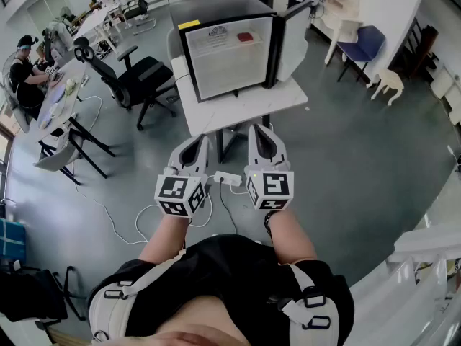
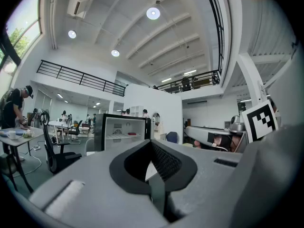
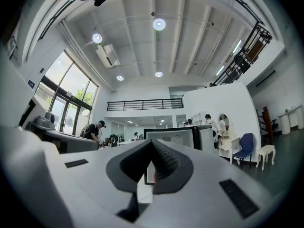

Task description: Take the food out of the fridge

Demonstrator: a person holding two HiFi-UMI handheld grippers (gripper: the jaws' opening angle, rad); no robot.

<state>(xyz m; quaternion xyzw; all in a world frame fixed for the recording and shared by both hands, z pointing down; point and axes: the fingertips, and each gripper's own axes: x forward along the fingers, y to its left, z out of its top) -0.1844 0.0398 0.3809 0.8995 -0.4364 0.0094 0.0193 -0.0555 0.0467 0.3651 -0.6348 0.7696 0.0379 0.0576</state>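
A small black fridge (image 1: 230,52) stands on a white table (image 1: 245,110) ahead of me, its door (image 1: 292,38) swung open to the right. On its upper shelf lies a flat red food item (image 1: 245,37), which shows small and red in the left gripper view (image 2: 131,134). My left gripper (image 1: 198,144) and right gripper (image 1: 261,134) are side by side close to my body, short of the table's near edge, both pointing at the fridge. Each is shut with nothing between its jaws. The right gripper view shows the fridge (image 3: 178,137) beyond the closed tips (image 3: 152,146).
A black office chair (image 1: 133,78) stands left of the table. Desks with a seated person (image 1: 25,71) fill the far left. A blue chair (image 1: 364,45) and white stool (image 1: 389,81) are at the right. A power strip (image 1: 227,179) with cables lies on the floor at my feet.
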